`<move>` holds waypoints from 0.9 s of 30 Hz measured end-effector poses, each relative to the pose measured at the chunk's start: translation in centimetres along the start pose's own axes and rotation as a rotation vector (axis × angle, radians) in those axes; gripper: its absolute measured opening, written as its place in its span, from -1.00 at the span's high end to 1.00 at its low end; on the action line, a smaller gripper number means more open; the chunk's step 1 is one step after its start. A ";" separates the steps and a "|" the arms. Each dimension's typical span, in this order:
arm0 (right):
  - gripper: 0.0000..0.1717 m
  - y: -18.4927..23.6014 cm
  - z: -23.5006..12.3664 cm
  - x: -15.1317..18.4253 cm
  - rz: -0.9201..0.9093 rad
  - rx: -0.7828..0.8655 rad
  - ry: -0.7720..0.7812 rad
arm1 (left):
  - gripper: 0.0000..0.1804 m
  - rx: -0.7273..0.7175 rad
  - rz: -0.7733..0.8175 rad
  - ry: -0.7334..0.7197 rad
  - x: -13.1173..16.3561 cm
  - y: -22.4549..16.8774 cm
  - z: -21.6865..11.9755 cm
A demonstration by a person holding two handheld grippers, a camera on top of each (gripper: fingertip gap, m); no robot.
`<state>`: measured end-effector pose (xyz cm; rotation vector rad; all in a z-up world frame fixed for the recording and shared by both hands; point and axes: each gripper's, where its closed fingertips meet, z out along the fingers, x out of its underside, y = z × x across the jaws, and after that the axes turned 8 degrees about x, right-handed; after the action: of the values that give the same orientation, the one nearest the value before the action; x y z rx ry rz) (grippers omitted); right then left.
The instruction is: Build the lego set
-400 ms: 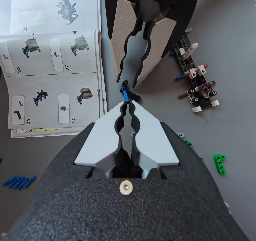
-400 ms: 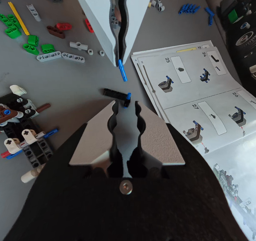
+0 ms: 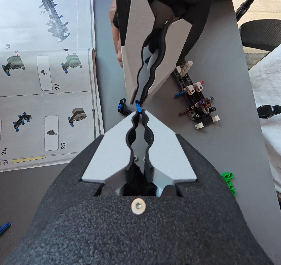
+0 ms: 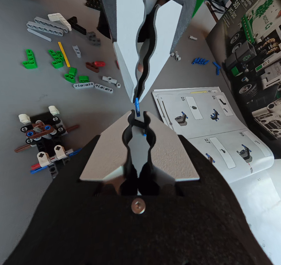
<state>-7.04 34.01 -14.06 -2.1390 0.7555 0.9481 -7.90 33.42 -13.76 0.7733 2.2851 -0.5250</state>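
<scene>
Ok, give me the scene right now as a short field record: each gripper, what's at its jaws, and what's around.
left gripper: shut on blue pin, pin sticks out past its tips
right gripper: open, tips either side of the pin's free end
black bent beam: on the grey table, below the right gripper, one blue pin fitted
instruction booklet: open, beside the beam
partial black build: on the table
loose parts: green, grey, red, scattered

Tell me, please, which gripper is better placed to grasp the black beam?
Probably the right gripper: open, just above the black beam; the left gripper is shut on a blue pin.
</scene>
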 end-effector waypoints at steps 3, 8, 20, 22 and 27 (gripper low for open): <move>0.96 0.0 -0.1 -0.1 -0.036 0.017 -0.009 | 0.98 0.014 0.006 -0.056 -0.6 -0.1 -0.2; 0.96 0.4 -0.5 -0.5 0.084 -0.067 -0.049 | 0.98 0.022 0.034 -0.109 -1.0 -0.5 -0.5; 0.97 1.0 -2.4 -1.1 0.472 -0.424 -0.117 | 0.84 -0.134 0.344 -0.245 -3.0 -1.3 -1.3; 0.97 1.4 -2.8 -1.3 0.505 -0.485 -0.121 | 0.81 -0.166 0.390 -0.256 -3.2 -1.5 -1.3; 0.97 2.8 -3.5 -1.5 0.534 -0.604 -0.109 | 0.81 -0.134 0.427 -0.240 -3.1 -2.6 -0.6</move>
<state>-8.53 30.04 -12.03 -2.3962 1.1226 1.7387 -8.05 30.63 -10.77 1.0342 1.8433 -0.2482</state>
